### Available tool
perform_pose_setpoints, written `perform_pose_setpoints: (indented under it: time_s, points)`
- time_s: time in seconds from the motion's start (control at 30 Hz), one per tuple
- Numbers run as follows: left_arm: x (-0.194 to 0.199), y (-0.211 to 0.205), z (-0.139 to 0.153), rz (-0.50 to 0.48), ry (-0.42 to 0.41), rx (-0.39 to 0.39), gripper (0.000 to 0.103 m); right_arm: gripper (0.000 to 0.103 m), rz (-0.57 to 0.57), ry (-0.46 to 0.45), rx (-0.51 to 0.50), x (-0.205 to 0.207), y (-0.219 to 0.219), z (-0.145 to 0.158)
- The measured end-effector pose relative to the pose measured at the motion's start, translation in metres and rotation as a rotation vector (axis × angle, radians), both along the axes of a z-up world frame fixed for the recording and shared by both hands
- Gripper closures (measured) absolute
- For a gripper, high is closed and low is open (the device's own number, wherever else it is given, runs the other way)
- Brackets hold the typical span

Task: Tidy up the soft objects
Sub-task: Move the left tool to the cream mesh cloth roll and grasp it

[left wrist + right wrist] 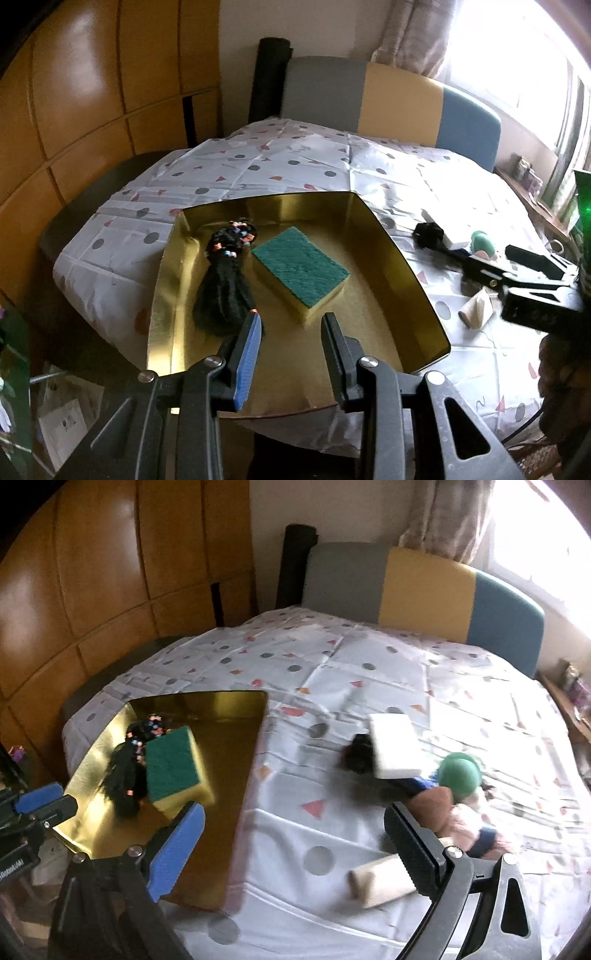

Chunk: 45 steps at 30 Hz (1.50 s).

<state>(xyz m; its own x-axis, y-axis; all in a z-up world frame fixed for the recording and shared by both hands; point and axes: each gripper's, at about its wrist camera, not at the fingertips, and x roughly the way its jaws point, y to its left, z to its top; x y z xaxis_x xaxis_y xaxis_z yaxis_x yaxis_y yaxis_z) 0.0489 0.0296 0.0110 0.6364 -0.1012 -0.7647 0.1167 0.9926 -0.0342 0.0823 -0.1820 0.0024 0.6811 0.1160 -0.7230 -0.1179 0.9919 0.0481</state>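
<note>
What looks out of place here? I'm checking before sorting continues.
Nothing looks spilled or damaged. The white sponge lies tilted on top of a dark item, with the green ball in a loose pile outside the gold tray.

No lettering can be read clearly in either view.

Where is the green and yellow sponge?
The sponge lies green side up inside the gold tray, just right of the black hair bundle in both wrist views.
</note>
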Motion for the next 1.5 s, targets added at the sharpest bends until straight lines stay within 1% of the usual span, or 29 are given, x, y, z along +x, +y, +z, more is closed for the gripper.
perform_pose_setpoints:
  time_s: [0.17, 0.27, 0.37, 0.43, 0.5, 0.53, 0.57, 0.6, 0.67, 0.73, 0.93, 1.0, 1.07, 1.13, 1.17, 1.23, 1.3, 1.33, 1.37, 1.4, 1.43, 1.5]
  points:
    - [0.001, -0.019, -0.001, -0.057, 0.008, 0.011, 0.07, 0.001, -0.067, -0.028, 0.001, -0.006, -0.042, 0.004]
    - [0.001, -0.032, -0.001, -0.097, 0.011, 0.003, 0.07, 0.0, -0.14, -0.032, -0.014, -0.006, -0.078, 0.003]
    - [0.002, -0.047, -0.003, -0.138, 0.018, 0.002, 0.07, 0.0, -0.249, -0.031, -0.031, -0.007, -0.122, -0.004]
    - [0.003, -0.056, -0.004, -0.16, 0.027, 0.005, 0.07, 0.0, -0.334, -0.033, -0.025, -0.01, -0.151, -0.012]
    - [0.005, -0.065, -0.006, -0.184, 0.041, 0.005, 0.07, 0.0, -0.434, -0.04, -0.005, -0.019, -0.181, -0.023]
    - [0.005, -0.072, -0.007, -0.205, 0.048, 0.005, 0.07, 0.0, -0.489, -0.029, 0.002, -0.023, -0.194, -0.03]
    - [0.006, -0.078, -0.007, -0.221, 0.048, 0.012, 0.07, 0.0, -0.53, 0.003, 0.015, -0.024, -0.203, -0.035]
    - [0.005, -0.083, -0.007, -0.23, 0.045, 0.019, 0.07, 0.0, -0.558, 0.025, 0.046, -0.023, -0.213, -0.037]
    - [0.004, -0.099, -0.008, -0.272, 0.04, 0.034, 0.07, 0.0, -0.594, 0.015, 0.122, -0.024, -0.228, -0.036]
    - [0.005, -0.111, -0.009, -0.304, 0.045, 0.041, 0.07, 0.0, -0.603, 0.02, 0.153, -0.025, -0.234, -0.036]
    - [0.006, -0.17, -0.019, -0.468, 0.073, 0.067, 0.07, 0.0, -0.597, 0.025, 0.237, -0.029, -0.239, -0.034]
    - [0.011, -0.194, -0.029, -0.515, 0.098, 0.087, 0.067, 0.0, -0.599, 0.019, 0.262, -0.031, -0.239, -0.034]
    - [0.015, -0.21, -0.036, -0.547, 0.121, 0.093, 0.062, 0.0, -0.607, 0.018, 0.282, -0.032, -0.243, -0.034]
    - [0.017, -0.226, -0.042, -0.578, 0.132, 0.098, 0.06, 0.0, -0.614, 0.015, 0.314, -0.034, -0.249, -0.034]
    - [0.02, -0.235, -0.047, -0.6, 0.14, 0.104, 0.056, 0.0, -0.619, 0.016, 0.335, -0.035, -0.251, -0.034]
    - [0.024, -0.25, -0.055, -0.63, 0.158, 0.119, 0.055, 0.0, -0.623, 0.021, 0.367, -0.036, -0.255, -0.035]
    - [0.029, -0.263, -0.059, -0.65, 0.157, 0.124, 0.054, 0.0, -0.627, 0.026, 0.38, -0.036, -0.257, -0.035]
    - [0.032, -0.27, -0.061, -0.657, 0.158, 0.134, 0.048, 0.0, -0.63, 0.029, 0.379, -0.036, -0.257, -0.036]
    - [0.035, -0.277, -0.064, -0.676, 0.163, 0.131, 0.04, 0.0, -0.633, 0.03, 0.385, -0.036, -0.258, -0.036]
    - [0.038, -0.282, -0.067, -0.686, 0.168, 0.126, 0.036, 0.0, -0.635, 0.034, 0.394, -0.036, -0.26, -0.037]
    - [0.042, -0.289, -0.071, -0.697, 0.18, 0.129, 0.033, 0.0, -0.636, 0.037, 0.41, -0.036, -0.262, -0.038]
    - [0.047, -0.3, -0.078, -0.723, 0.189, 0.145, 0.033, 0.0, -0.638, 0.041, 0.43, -0.036, -0.264, -0.04]
